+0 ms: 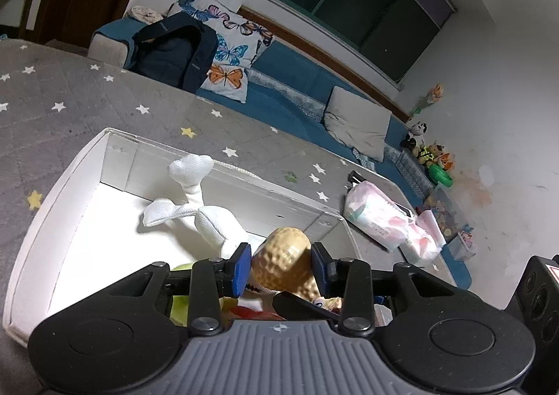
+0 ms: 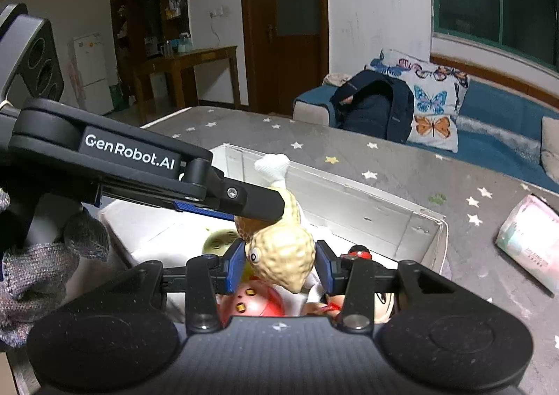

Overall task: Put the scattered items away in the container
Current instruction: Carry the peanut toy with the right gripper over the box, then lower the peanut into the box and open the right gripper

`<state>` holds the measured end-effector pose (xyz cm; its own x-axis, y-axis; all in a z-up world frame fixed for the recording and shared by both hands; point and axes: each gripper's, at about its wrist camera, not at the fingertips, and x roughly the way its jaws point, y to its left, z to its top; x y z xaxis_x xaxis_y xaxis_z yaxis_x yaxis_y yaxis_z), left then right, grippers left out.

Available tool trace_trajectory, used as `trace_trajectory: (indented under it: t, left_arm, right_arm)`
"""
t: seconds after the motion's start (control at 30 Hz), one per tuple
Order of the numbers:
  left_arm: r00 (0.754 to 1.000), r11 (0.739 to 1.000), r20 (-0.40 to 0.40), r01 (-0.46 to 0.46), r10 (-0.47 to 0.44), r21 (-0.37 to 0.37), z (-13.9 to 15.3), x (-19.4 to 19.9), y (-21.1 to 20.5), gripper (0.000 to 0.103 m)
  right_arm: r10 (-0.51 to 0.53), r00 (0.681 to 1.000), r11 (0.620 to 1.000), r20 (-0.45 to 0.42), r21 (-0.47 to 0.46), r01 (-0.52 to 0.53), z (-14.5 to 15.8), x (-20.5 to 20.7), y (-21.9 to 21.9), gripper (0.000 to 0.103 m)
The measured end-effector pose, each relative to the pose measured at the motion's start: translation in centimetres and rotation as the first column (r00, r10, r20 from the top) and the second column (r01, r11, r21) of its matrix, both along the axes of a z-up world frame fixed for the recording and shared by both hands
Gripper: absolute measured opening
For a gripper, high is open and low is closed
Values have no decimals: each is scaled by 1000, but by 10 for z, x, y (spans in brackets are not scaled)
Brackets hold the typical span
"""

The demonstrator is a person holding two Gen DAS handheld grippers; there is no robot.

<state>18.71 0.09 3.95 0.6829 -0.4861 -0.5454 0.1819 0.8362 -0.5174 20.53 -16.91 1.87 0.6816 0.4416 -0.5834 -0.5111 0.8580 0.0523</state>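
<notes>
A tan peanut-shaped toy [image 1: 283,258] with a cartoon eye hangs over the white open box [image 1: 52,192]. My left gripper [image 1: 281,265] is shut on one lobe of it. My right gripper [image 2: 279,265] is shut on the other lobe of the peanut toy [image 2: 279,258]. In the right wrist view one black finger [image 2: 244,199] of the left gripper reaches in from the left and lies on the far lobe. Inside the box [image 2: 384,199] lie a white bone-shaped cloth toy [image 1: 188,206], a red round toy [image 2: 251,300], a green ball [image 2: 220,241] and a small doll [image 2: 360,251].
The box stands on a grey bed cover with stars [image 1: 70,98]. A wrapped tissue pack [image 1: 377,220] lies to its right. A gloved hand [image 2: 35,272] grips the left tool. Behind are a blue sofa [image 1: 290,87], a dark backpack [image 1: 174,52] and a butterfly pillow [image 1: 230,49].
</notes>
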Motion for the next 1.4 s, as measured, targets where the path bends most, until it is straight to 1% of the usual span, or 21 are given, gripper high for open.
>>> trace_trajectory:
  t: [0.23, 0.5, 0.9, 0.97, 1.0, 1.4]
  left_arm:
    - [1000, 1000, -30, -7, 7, 2, -12, 13, 0, 40]
    - [999, 1000, -35, -14, 14, 2, -15, 15, 0, 40]
    - [999, 1000, -46, -23, 23, 8, -15, 14, 3, 40]
    - [999, 1000, -47, -23, 24, 8, -14, 13, 2, 40]
    - [999, 1000, -48, -23, 24, 9, -14, 12, 2, 40]
    - [999, 999, -47, -21, 22, 29, -14, 8, 1, 40]
  right_arm:
    - [10, 999, 999, -30, -33, -11, -12, 12, 2, 42]
    - [17, 999, 999, -44, -42, -19, -17, 15, 3, 43]
    - [12, 999, 999, -41, -46, -14, -18, 13, 4, 45]
    - [11, 999, 999, -40, -43, -13, -17, 12, 4, 46]
    - [10, 999, 999, -39, -42, -12, -17, 11, 3, 49]
    - [6, 1000, 999, -29, -34, -7, -13, 5, -1, 49]
